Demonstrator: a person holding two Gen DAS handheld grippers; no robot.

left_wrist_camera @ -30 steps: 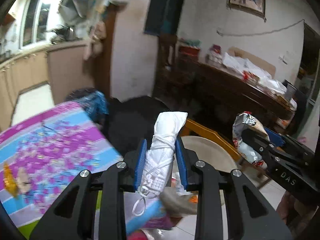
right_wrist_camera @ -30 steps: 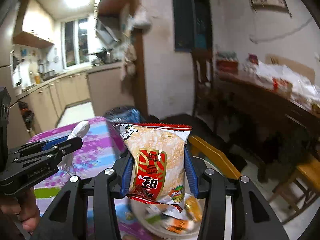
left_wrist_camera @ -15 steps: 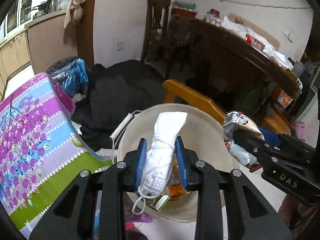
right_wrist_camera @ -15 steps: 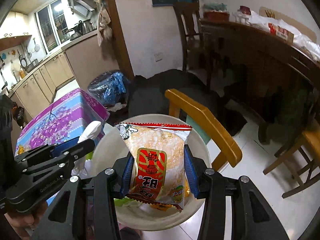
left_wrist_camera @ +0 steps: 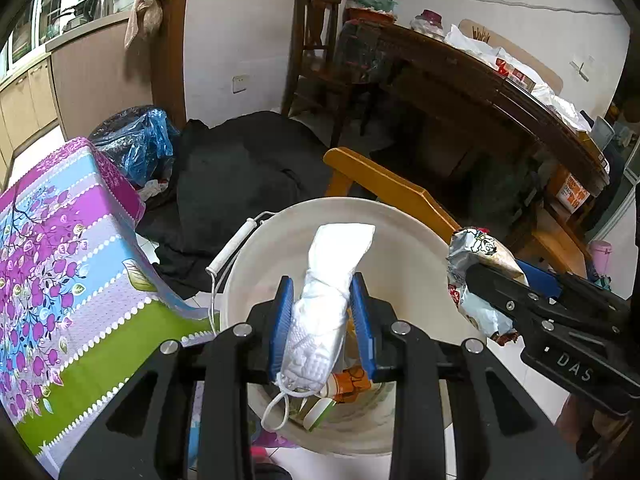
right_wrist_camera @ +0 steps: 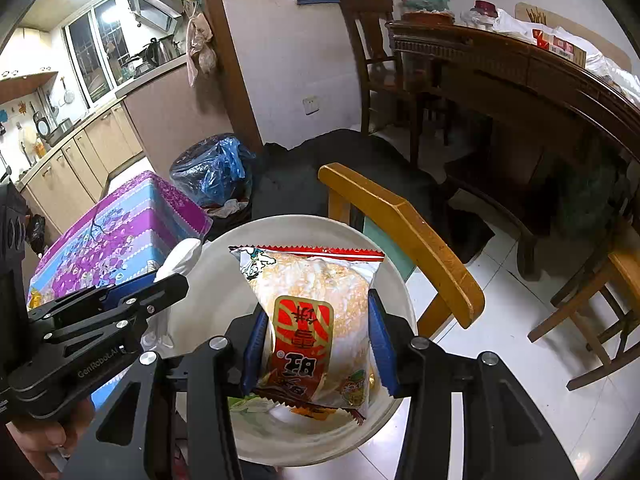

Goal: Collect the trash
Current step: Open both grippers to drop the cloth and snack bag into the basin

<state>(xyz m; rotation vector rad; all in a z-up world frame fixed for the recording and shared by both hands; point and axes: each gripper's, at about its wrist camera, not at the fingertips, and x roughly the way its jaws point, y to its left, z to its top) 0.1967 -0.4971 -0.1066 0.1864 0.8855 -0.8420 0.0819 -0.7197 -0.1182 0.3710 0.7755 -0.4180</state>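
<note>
My left gripper is shut on a rolled white face mask tied with its cord, held over the open white bucket. Wrappers lie at the bucket's bottom. My right gripper is shut on an orange snack packet with a red label, also above the bucket. The right gripper shows in the left wrist view at the bucket's right rim with the packet. The left gripper shows in the right wrist view at the bucket's left side.
A table with a floral purple, blue and green cloth stands left of the bucket. A yellow wooden chair back stands just behind it. A black cloth heap and a blue bag lie beyond. A dark wooden sideboard stands at the right.
Both grippers have tilted down and moved from the table edge to over the bucket, each still holding its item. The bucket now fills the middle of both views.
</note>
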